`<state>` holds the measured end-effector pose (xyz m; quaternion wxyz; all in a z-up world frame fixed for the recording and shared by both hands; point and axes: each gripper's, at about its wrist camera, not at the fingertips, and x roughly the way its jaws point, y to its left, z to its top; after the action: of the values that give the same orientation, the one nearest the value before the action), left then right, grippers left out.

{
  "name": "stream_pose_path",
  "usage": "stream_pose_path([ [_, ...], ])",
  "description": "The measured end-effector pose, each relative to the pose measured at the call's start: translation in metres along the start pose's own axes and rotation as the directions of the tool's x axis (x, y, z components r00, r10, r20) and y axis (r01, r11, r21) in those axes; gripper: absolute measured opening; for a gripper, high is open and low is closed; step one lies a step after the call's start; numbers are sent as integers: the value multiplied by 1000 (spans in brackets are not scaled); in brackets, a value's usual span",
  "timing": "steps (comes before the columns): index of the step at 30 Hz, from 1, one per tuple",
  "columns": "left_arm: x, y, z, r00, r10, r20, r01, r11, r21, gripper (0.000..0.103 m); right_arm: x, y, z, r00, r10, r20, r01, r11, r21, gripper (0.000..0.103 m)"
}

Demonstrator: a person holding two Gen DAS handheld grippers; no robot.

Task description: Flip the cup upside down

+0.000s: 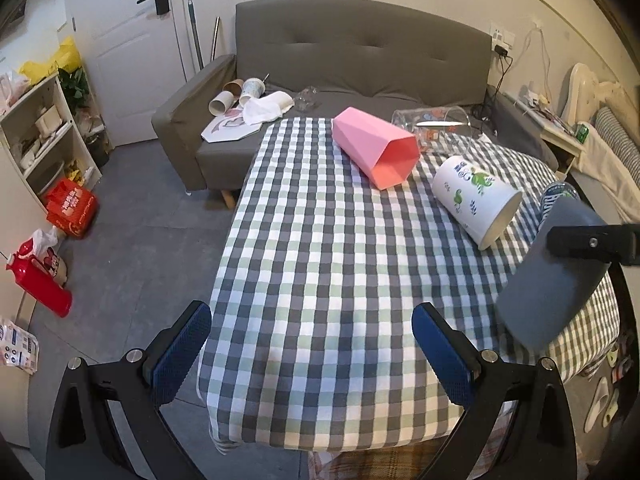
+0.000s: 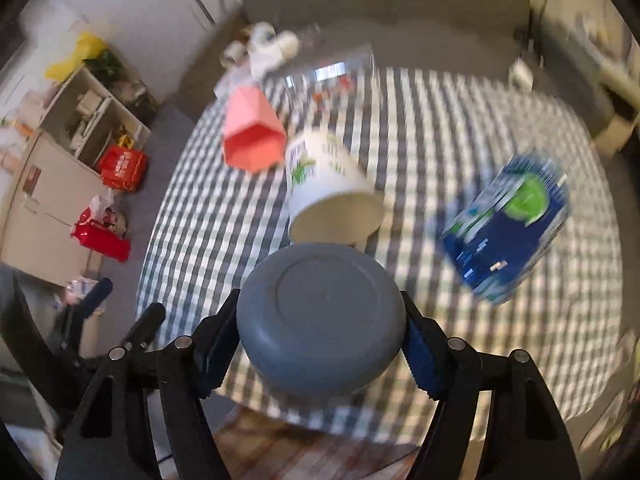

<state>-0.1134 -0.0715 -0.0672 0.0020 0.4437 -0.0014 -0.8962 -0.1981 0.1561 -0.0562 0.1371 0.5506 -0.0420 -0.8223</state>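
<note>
The right gripper (image 2: pixel 320 344) has its jaws clamped on a matte grey plastic cup (image 2: pixel 320 320), held tilted above the checked-cloth worktop (image 1: pixel 320 280), base toward the camera and mouth hidden. The left gripper (image 1: pixel 312 344) hovers with jaws wide and nothing between them. The right wrist view is motion-blurred, smearing the blue printed can (image 2: pixel 508 232).

From my feed: checked tablecloth (image 1: pixel 320 264). Pink faceted cup (image 1: pixel 374 147) on its side; white frog-print cup (image 1: pixel 476 200) on its side nearby; clear container (image 1: pixel 434 120) behind them. Blue carton (image 2: pixel 508 236), blurred. Grey sofa (image 1: pixel 344 64) beyond. Red jug (image 1: pixel 38 280) on floor.
</note>
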Motion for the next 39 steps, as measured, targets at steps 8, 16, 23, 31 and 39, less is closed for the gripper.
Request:
stream_pose_path([
  [8, -7, -16, 3, 999, 0, 34, 0, 1000, -5, 103, -38, -1, -32, 948, -145, 285, 212, 952, -220, 72],
  [16, -6, -37, 5, 998, -8, 58, 9, 1000, -19, 103, -36, -25, -45, 930, -88, 356, 161, 970, -181, 72],
  [23, 1, -65, 4, 999, 5, 48, -7, 1000, 26, 103, -19, -25, -50, 919, -59, 389, 156, 962, -222, 72],
  [31, 5, -81, 1, 999, 20, 31, -21, 998, 59, 103, -13, -28, -53, 918, -39, 394, 140, 963, -230, 72],
  [39, -5, -74, 0, 997, 54, 59, -57, 997, 49, 103, -14, -28, -56, 916, -39, 400, 141, 963, -230, 73],
])
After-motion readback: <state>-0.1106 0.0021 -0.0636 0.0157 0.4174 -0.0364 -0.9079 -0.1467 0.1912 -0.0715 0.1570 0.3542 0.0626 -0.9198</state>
